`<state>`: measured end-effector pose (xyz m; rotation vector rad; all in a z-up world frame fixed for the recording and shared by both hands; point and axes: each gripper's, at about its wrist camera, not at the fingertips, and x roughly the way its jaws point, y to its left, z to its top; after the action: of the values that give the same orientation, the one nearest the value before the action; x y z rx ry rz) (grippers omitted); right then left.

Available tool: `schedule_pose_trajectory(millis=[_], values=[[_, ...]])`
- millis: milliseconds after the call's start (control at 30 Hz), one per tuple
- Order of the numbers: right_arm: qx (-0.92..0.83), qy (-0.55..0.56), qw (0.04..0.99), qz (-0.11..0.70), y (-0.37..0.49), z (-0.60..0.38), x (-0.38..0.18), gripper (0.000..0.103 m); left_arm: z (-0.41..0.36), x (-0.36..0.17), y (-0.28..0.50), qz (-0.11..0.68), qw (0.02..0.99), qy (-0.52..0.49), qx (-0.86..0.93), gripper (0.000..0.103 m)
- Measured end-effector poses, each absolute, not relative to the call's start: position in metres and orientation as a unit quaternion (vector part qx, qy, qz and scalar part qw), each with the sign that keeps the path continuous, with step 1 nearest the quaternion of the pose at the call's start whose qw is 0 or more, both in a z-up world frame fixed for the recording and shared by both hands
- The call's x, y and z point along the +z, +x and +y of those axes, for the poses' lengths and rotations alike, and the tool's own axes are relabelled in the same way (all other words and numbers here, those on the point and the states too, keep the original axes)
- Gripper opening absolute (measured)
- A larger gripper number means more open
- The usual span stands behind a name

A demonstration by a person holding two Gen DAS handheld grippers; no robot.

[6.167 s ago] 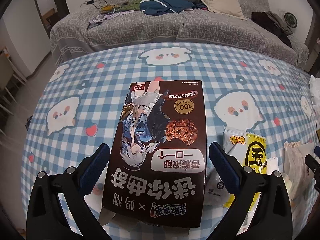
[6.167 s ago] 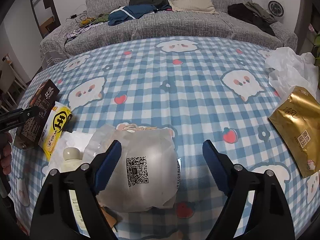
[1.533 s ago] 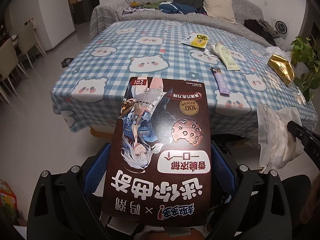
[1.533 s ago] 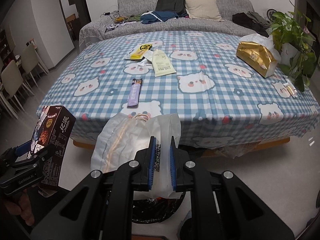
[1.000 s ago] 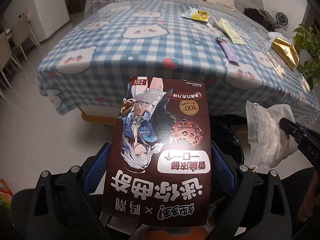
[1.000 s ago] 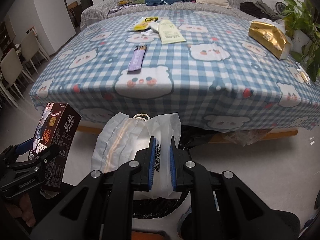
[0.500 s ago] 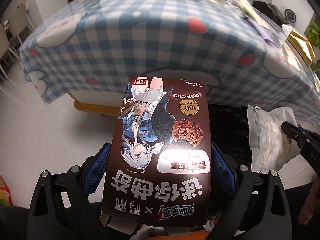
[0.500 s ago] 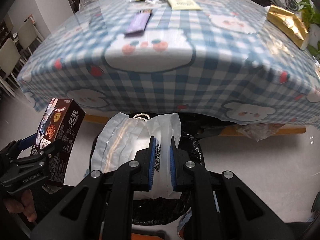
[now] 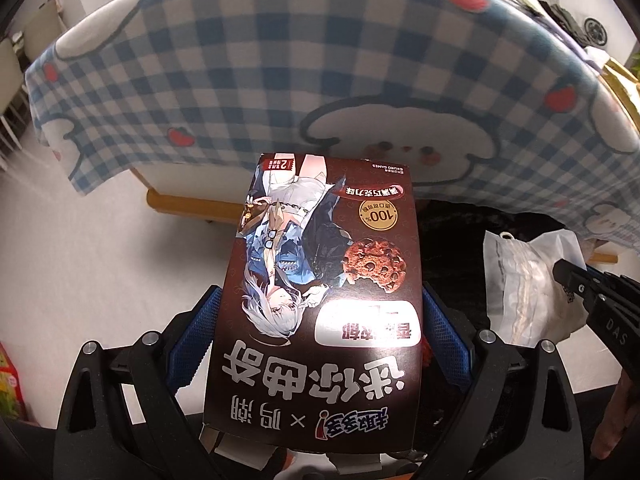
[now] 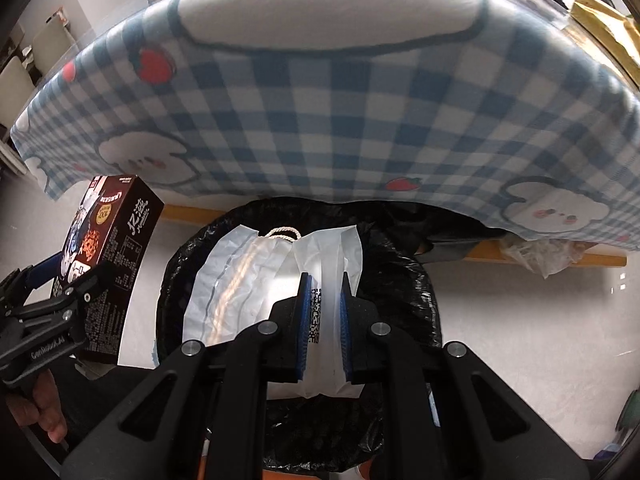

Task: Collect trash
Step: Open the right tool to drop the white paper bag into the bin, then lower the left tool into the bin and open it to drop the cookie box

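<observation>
Both lowered from bench height to bin. Right tool easing open around white bag; left tool pinching cookie box. Drop imminent.

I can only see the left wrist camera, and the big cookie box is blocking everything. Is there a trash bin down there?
Observer: Yes. The right wrist view shows a black-lined bin just below the hanging edge of the checked tablecloth.
Operator: Is my cookie box over it?
Observer: No. In that view the cookie box hangs left of the bin's rim, not over its opening.
Operator: And the white bag?
Observer: The white bag hangs right over the bin's opening. It is between the pads of the right hand-held gripper, whose jaws have just been opening a little.
</observation>
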<state>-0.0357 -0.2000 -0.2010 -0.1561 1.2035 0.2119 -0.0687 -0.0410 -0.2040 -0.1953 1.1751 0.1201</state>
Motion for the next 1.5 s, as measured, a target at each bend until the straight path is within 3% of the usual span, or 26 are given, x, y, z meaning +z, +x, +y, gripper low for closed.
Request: schedule_pose_trajectory(millis=[133,200,333,400,600,1500], values=[[0.107,-0.083,0.819,0.558,-0.035,-0.193,-0.199,0.029,-0.04,-0.203,-0.069,0.553,0.826,-0.091,0.057,0.091],[0.107,-0.081,0.822,0.554,-0.036,-0.193,-0.197,0.042,-0.041,-0.202,-0.069,0.553,0.826,-0.089,0.056,0.091],[0.105,-0.081,0.83,0.542,-0.038,-0.197,-0.188,0.059,-0.041,-0.204,-0.069,0.552,0.828,-0.084,0.051,0.091],[0.101,-0.081,0.837,0.532,-0.04,-0.203,-0.183,0.074,-0.038,-0.204,-0.069,0.551,0.829,-0.085,0.046,0.091],[0.081,-0.075,0.853,0.51,-0.044,-0.229,-0.174,0.092,-0.041,-0.204,-0.068,0.551,0.831,-0.076,0.024,0.091],[0.014,-0.061,0.857,0.512,-0.048,-0.3,-0.178,0.095,-0.056,-0.217,-0.062,0.561,0.827,-0.035,-0.006,0.093]])
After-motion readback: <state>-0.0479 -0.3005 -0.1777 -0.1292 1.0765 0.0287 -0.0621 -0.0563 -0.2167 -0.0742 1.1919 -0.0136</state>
